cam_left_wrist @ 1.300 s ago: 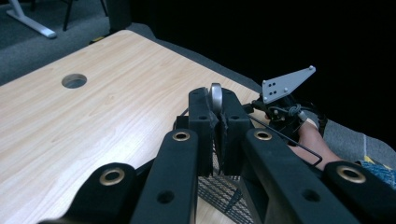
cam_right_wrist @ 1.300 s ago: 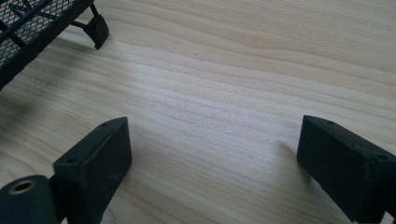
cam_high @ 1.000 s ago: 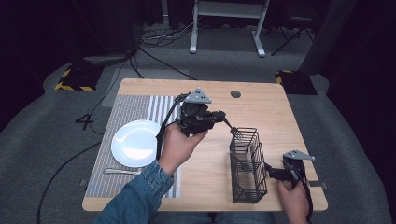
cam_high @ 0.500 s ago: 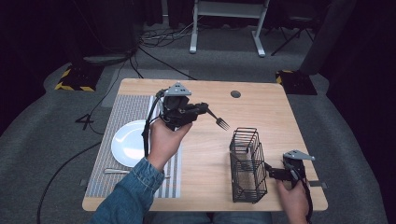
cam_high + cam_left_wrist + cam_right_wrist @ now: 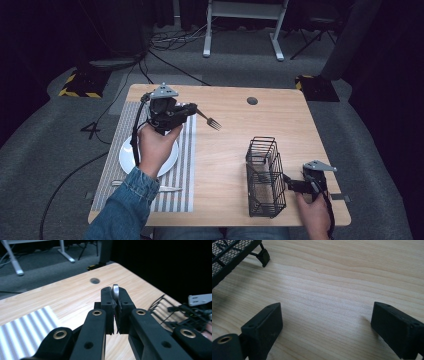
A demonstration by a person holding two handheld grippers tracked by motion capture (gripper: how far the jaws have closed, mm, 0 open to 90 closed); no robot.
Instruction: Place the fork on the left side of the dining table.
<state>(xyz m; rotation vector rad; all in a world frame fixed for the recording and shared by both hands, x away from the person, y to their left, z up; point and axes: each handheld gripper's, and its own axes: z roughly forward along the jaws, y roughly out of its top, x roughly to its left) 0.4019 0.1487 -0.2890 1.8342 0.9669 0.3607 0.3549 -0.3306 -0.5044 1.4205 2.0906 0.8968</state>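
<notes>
Fork (image 5: 209,120) clamped in my left gripper (image 5: 192,111), held above the table (image 5: 230,150) over the striped mat's (image 5: 182,165) edge, my right gripper (image 5: 290,185) spread wide, empty beside the wire caddy (image 5: 265,175)

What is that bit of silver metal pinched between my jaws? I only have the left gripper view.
Observer: It is a fork, and the left gripper is shut on its handle. In the high view its tines stick out toward the wire basket's side of the table.
Operator: What lies under my hand?
Observer: A white plate on a striped placemat.
Operator: Is any cutlery laid out there?
Observer: One silver piece lies on the placemat, on the near side of the plate.
Operator: And the other gripper?
Observer: The right gripper sits beside the wire basket, jaws open over bare wood in the right gripper view.
</notes>
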